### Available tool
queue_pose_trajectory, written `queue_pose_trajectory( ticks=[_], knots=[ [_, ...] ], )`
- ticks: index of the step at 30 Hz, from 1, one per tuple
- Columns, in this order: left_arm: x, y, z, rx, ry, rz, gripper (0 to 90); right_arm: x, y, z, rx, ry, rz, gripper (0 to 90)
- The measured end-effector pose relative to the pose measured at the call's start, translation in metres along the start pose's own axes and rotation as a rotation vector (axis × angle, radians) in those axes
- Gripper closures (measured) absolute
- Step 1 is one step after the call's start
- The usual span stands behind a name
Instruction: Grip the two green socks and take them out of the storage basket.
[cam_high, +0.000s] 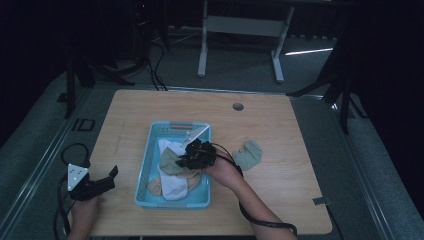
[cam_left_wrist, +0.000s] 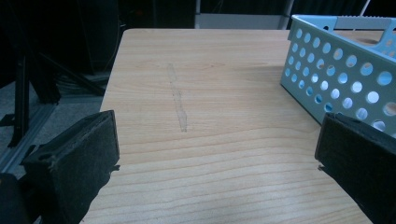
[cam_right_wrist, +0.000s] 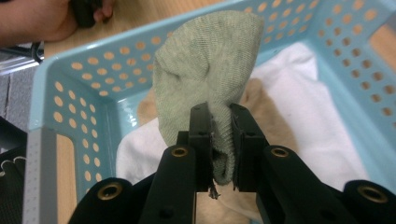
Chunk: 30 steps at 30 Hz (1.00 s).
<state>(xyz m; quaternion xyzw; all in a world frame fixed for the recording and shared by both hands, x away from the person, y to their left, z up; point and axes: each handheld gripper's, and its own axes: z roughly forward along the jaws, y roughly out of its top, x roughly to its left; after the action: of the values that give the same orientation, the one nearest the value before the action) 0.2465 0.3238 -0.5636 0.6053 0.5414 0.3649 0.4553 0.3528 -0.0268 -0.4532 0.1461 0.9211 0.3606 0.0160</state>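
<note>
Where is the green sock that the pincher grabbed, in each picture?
High view: green sock hangs from the right gripper over the blue basket, mid-table.
Left gripper view: not in it.
Right gripper view: middle, sock pinched between the jaws.
Shared landmark: the blue basket.

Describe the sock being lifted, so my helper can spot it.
On the wooden table stands a light blue perforated basket of socks. Above it, the right tongs pinch a pale green sock, lifted over white and tan ones. A matching green sock lies outside the basket.
</note>
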Motion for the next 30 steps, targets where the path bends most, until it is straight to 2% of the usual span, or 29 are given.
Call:
queue_pose_trajectory(
  ticks=[6,13,19,20,21,24,25,27,30],
  knots=[
    [0.0,0.0,0.0,0.001,0.001,0.0,0.0,-0.003,0.0,-0.019,-0.054,-0.019,0.006,80.8],
    [0.0,0.0,0.0,0.001,0.002,0.001,0.0,-0.009,-0.003,-0.037,-0.092,-0.053,0.024,80.8],
    [0.0,0.0,0.0,0.001,0.003,0.001,0.0,-0.019,-0.008,-0.065,-0.154,-0.091,0.055,80.8],
    [0.0,0.0,0.0,0.001,0.002,0.001,0.0,-0.019,-0.008,-0.065,-0.154,-0.091,0.055,80.8],
    [0.0,0.0,0.0,0.0,0.002,0.0,0.0,-0.022,-0.01,-0.074,-0.173,-0.109,0.068,80.8],
    [0.0,0.0,0.0,-0.001,0.002,-0.001,0.0,-0.025,-0.011,-0.079,-0.181,-0.115,0.077,80.8],
    [0.0,0.0,0.0,-0.001,0.002,-0.003,0.0,-0.032,-0.018,-0.095,-0.204,-0.149,0.097,80.7],
    [0.0,0.0,0.0,0.0,0.002,-0.001,0.0,-0.036,-0.024,-0.103,-0.216,-0.175,0.11,80.7],
    [0.0,0.0,0.0,0.0,0.002,0.0,0.0,-0.04,-0.03,-0.11,-0.225,-0.19,0.124,80.8]
  ],
)
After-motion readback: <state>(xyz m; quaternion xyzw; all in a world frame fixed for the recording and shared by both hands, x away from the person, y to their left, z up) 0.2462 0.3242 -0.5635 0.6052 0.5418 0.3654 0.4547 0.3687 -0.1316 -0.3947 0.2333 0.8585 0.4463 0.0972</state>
